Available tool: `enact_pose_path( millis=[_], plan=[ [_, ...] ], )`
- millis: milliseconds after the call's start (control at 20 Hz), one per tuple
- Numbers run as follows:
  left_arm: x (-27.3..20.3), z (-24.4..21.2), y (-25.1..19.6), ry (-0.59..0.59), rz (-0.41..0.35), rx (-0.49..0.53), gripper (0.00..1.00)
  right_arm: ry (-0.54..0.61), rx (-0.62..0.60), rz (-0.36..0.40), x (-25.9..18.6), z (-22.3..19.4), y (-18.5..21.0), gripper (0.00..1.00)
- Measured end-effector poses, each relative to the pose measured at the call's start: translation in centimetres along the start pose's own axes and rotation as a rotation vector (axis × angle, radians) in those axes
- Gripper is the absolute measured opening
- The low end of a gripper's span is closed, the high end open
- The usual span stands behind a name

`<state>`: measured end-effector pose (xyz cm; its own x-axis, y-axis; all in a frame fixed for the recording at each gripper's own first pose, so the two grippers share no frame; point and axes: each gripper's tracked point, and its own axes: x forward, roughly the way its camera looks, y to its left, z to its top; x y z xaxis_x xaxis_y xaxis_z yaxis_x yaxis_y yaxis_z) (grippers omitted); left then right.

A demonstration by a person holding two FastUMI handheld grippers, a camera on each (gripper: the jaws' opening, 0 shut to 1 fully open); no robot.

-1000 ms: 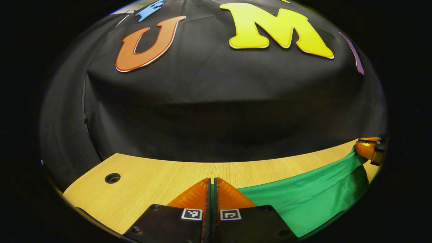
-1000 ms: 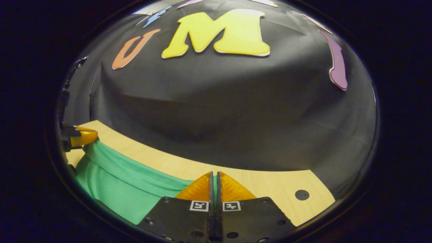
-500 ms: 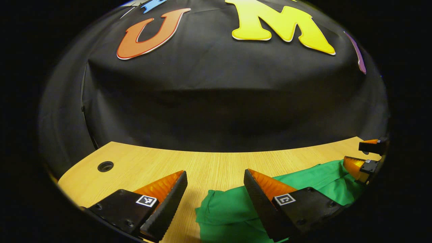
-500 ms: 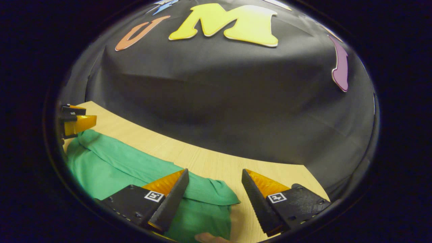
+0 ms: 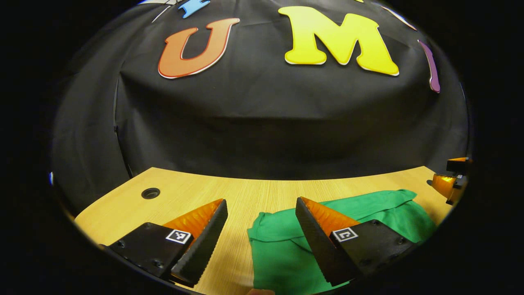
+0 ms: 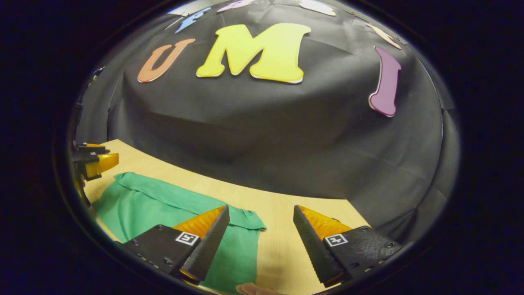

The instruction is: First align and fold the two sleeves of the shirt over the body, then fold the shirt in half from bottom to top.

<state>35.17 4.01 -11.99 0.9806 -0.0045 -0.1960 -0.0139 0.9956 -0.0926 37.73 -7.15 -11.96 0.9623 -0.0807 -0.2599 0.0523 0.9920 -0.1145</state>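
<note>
Having let go of the cloth they pinched a second ago, the left hand-held gripper (image 5: 258,229) and right hand-held gripper (image 6: 259,235) gape wide and empty above the green shirt (image 5: 360,213), which lies folded on the table (image 5: 196,196) at lower frame, so the bottom-to-top fold looks finished.

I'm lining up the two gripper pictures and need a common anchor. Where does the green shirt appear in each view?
Left gripper view: the green shirt lies lower right on the wooden table, running behind the right-hand finger.
Right gripper view: the green shirt lies lower left, running behind the left-hand finger.
Shared landmark: the table's far edge, meeting the black cloth wall.
</note>
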Motion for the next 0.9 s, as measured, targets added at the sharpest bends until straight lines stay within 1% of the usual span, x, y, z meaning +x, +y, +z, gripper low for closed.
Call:
enact_pose_path(
  millis=[200, 300, 400, 550, 700, 750, 850, 900],
  plan=[
    [-5.6, 0.5, -0.5, -0.037, 0.008, -0.018, 1.0, -0.036, 0.012, 0.035, -7.0, 0.5, 0.1, 0.95],
    [-8.5, 0.4, -1.3, -0.041, 0.0, -0.036, 1.0, -0.062, 0.01, 0.055, -10.5, 1.1, 0.1, 0.96],
    [-11.3, 0.4, -1.8, -0.038, -0.002, -0.045, 1.0, -0.092, 0.001, 0.064, -14.1, 1.7, -0.1, 0.95],
    [-16.0, 0.8, -3.2, -0.054, -0.005, -0.022, 1.0, -0.15, -0.002, 0.082, -19.6, 2.9, -0.4, 0.95],
    [-21.7, 1.7, -5.2, -0.065, -0.053, 0.011, 1.0, -0.198, 0.0, 0.083, -24.6, 3.7, -1.4, 0.96],
    [-23.7, 2.6, -5.7, -0.09, -0.067, 0.008, 1.0, -0.204, -0.002, 0.082, -26.2, 3.7, -1.9, 0.95],
    [-27.5, 3.8, -6.1, -0.123, -0.069, 0.004, 1.0, -0.216, 0.015, 0.095, -29.1, 3.7, -2.3, 0.96],
    [-29.3, 4.2, -6.1, -0.139, -0.058, 0.019, 1.0, -0.221, 0.026, 0.1, -30.5, 3.6, -2.6, 0.93]
  ],
)
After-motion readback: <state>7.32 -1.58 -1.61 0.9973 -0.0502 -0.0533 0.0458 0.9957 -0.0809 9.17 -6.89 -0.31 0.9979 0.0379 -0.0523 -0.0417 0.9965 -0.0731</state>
